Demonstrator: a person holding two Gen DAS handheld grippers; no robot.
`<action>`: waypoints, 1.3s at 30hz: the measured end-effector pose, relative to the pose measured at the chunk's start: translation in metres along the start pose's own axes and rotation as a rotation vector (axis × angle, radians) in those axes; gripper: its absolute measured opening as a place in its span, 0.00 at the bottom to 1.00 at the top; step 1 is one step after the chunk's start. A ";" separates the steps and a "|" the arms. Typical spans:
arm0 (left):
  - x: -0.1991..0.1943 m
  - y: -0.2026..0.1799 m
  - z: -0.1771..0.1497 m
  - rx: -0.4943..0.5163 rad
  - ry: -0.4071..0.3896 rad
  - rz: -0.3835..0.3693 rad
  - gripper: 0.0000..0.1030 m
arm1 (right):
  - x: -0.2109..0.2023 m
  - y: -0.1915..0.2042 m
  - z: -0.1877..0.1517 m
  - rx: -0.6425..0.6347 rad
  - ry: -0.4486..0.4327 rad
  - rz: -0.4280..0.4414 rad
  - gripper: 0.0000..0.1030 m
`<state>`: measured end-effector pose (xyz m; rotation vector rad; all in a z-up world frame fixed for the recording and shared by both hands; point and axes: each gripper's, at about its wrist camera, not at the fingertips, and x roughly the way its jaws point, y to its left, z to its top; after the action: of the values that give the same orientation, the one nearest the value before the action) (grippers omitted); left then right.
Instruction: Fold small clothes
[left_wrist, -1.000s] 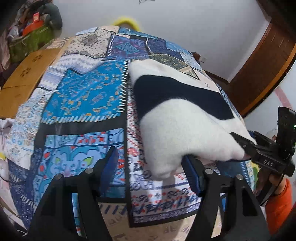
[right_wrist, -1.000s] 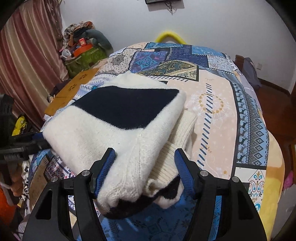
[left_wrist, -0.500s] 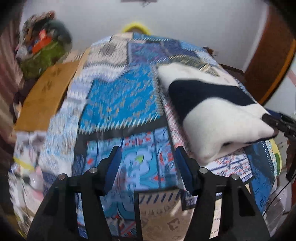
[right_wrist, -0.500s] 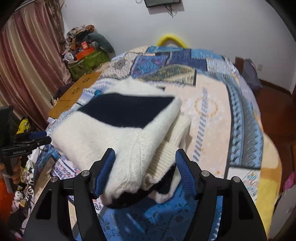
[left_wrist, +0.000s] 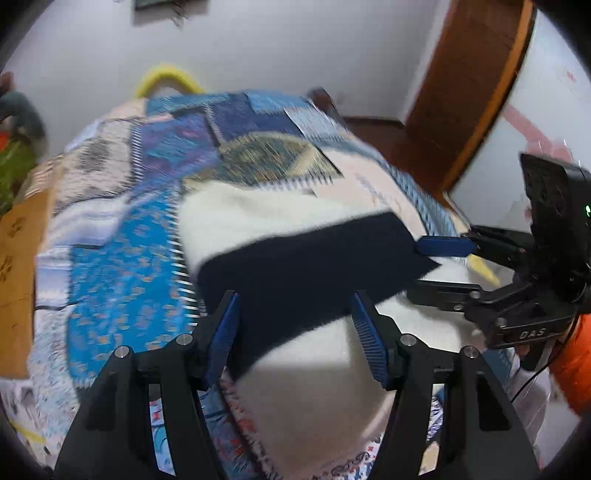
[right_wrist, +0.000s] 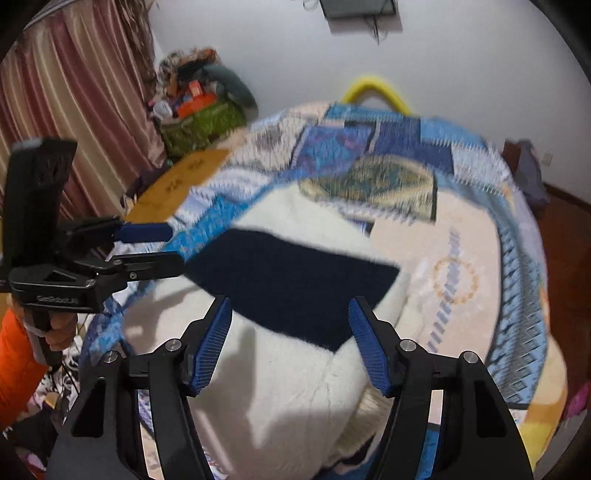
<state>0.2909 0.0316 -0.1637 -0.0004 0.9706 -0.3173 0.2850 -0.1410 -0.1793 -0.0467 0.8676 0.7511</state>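
A folded white knit sweater (left_wrist: 280, 214) with a navy band lies on the patchwork quilt (left_wrist: 122, 258) of a bed. My left gripper (left_wrist: 295, 295) hovers over the sweater's near-left part, jaws apart, nothing pressed between the blue pads. In the right wrist view the same sweater (right_wrist: 288, 387) fills the middle, and my right gripper (right_wrist: 290, 301) hangs above its near edge, open and empty. Each gripper shows in the other's view: the right gripper (left_wrist: 415, 266) at the sweater's right corner, the left gripper (right_wrist: 173, 247) at its left edge. Both views are motion-blurred.
A yellow hoop (right_wrist: 373, 86) stands behind the bed's far end. Left of the bed lie a cardboard sheet (right_wrist: 181, 181), a green bag of clutter (right_wrist: 199, 125) and a striped curtain (right_wrist: 74, 92). A wooden door (left_wrist: 469, 92) is at the right. An orange sleeve (left_wrist: 572, 369) holds the right gripper.
My left gripper swung away over the bare quilt, then came back over the sweater, rolling as it went. The right gripper drew back and rose a little. The sweater has stayed put.
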 end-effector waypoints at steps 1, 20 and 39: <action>0.009 -0.004 -0.003 0.020 0.021 0.005 0.60 | 0.009 -0.004 -0.005 0.007 0.032 -0.002 0.59; -0.048 -0.006 -0.049 0.047 -0.085 0.128 0.73 | -0.030 -0.018 -0.048 0.032 0.046 -0.044 0.62; 0.036 0.053 -0.034 -0.383 0.170 -0.239 0.89 | 0.029 -0.075 -0.043 0.379 0.132 0.119 0.85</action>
<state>0.2961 0.0774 -0.2200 -0.4471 1.1905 -0.3498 0.3142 -0.1948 -0.2469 0.2975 1.1344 0.6890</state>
